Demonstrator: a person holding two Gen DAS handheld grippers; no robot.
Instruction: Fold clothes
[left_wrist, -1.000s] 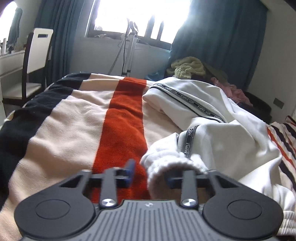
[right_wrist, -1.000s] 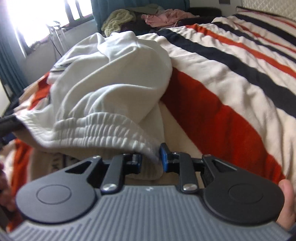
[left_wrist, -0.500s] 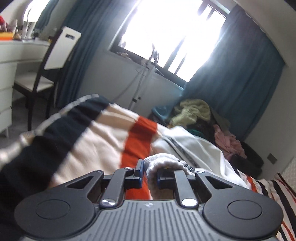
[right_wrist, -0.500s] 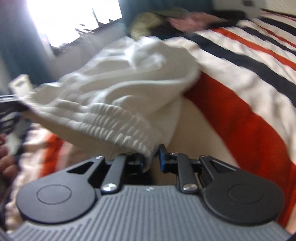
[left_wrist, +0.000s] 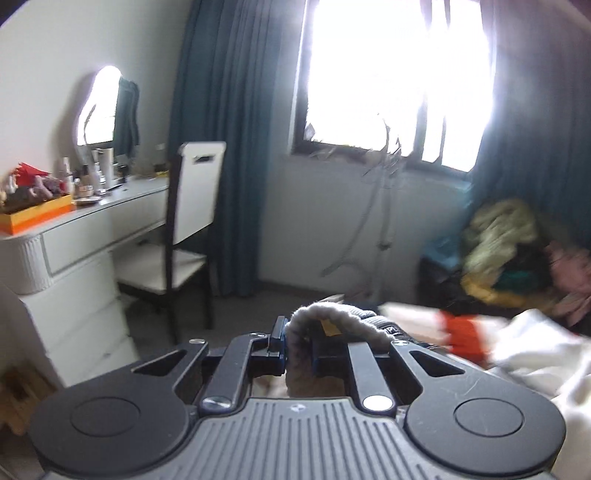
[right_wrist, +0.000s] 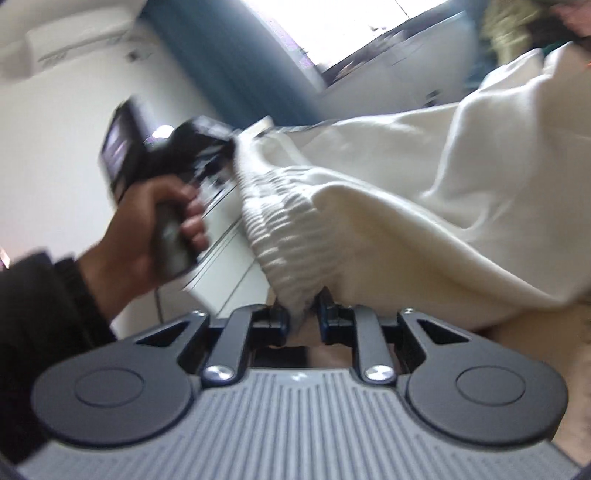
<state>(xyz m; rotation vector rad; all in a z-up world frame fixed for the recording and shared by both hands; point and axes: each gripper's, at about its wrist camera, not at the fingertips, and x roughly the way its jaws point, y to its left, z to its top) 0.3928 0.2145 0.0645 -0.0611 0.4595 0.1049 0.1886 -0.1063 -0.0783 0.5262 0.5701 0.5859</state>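
My left claw (left_wrist: 297, 345) is clamped on the ribbed waistband of the white trousers (left_wrist: 334, 321), and my right claw (right_wrist: 303, 319) pinches the same waistband (right_wrist: 284, 225). The trousers hang stretched between them, raised above the bed (left_wrist: 413, 317).

From my left wrist view I see only a blurred corner of the bed (left_wrist: 413, 319), low on the right. Its cover shows a cream band and 1 orange-red stripe (left_wrist: 466, 336). A white garment (left_wrist: 532, 354) lies on the cover just right of that stripe, bunched and smeared by motion. My right wrist view shows a small tan patch of bed cover (right_wrist: 535, 332) under the hanging white cloth; I cannot tell more there.
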